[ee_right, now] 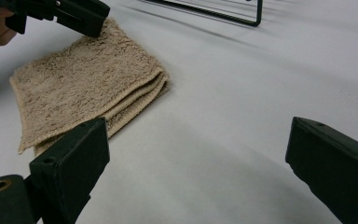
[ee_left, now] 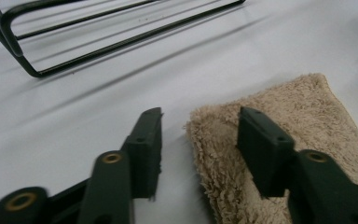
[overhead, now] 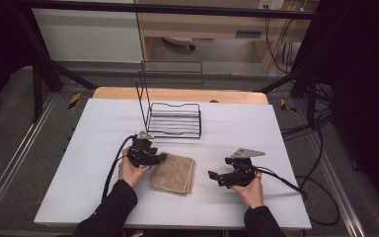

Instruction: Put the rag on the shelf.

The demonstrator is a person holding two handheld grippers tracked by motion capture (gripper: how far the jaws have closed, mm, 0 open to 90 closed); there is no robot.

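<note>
Both claws released: left claw straddles the folded towel's edge, right claw beside it, wire rack bare

Wire rack and towel cut off by frame edges.

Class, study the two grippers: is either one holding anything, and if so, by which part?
Nothing is held. The left gripper stands open astride the folded towel's edge, pads not pressing it; the right gripper is open over bare table.
</note>
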